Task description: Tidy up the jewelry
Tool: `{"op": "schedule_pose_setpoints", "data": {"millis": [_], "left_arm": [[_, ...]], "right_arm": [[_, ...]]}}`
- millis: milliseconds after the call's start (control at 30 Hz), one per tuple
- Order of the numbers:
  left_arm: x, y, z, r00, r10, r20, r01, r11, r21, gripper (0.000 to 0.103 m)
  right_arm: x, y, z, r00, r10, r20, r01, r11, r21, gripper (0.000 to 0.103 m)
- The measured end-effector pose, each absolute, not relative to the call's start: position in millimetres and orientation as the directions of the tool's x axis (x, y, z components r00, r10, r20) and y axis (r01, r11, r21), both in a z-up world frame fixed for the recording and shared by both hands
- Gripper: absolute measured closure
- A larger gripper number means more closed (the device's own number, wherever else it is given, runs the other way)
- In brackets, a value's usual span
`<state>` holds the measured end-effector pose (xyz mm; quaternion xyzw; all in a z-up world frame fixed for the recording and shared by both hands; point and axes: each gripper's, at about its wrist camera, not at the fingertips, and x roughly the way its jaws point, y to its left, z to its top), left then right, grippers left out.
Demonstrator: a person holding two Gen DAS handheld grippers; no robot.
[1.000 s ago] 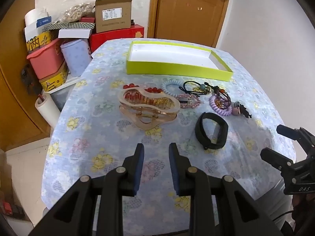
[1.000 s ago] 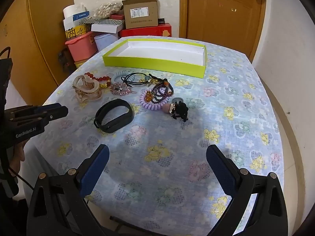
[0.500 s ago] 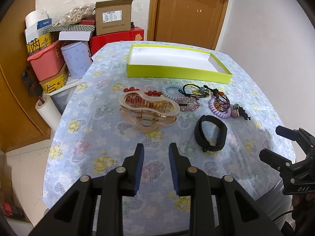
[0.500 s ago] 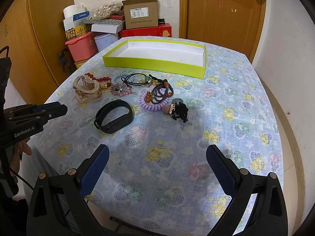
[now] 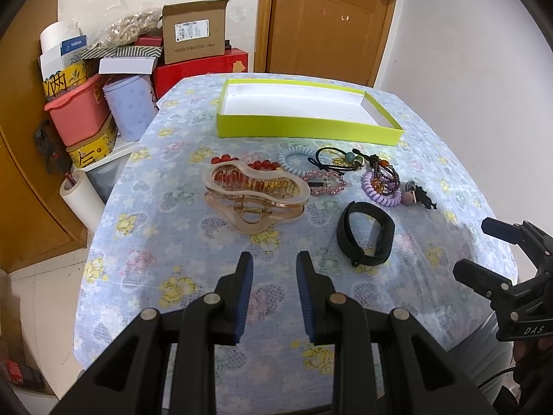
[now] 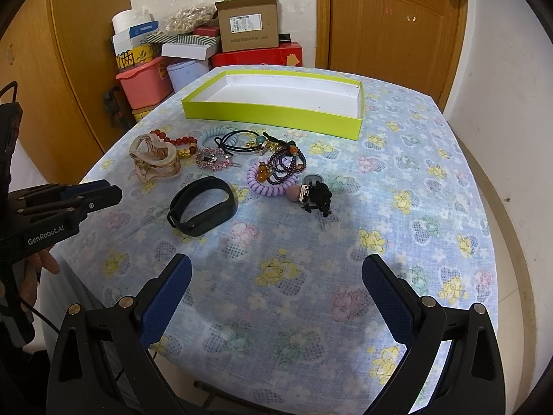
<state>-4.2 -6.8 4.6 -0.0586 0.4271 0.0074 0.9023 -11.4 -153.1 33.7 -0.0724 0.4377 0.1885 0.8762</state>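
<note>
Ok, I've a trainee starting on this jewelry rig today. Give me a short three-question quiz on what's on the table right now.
1. True or false: the green tray already holds some jewelry.
2. Which piece lies nearest the right gripper? A) black band B) large hair claw C) red bead bracelet
3. Fill in: the left gripper has its fingers ____ with nothing between them.

Key: 1 false, it is empty. 2 A. 3 apart.
</note>
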Motion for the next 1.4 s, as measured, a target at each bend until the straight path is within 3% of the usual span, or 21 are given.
{"op": "schedule_pose_setpoints", "data": {"millis": [1400], "left_arm": [[0.2, -7.1, 3.0, 0.631, -0.038, -0.775, -0.080, 0.990, -0.115, 0.076]], "right_arm": [[-12.5, -151.7, 32.7, 0.542, 0.280, -0.793, -0.399, 0.916, 0.051, 0.004]]}}
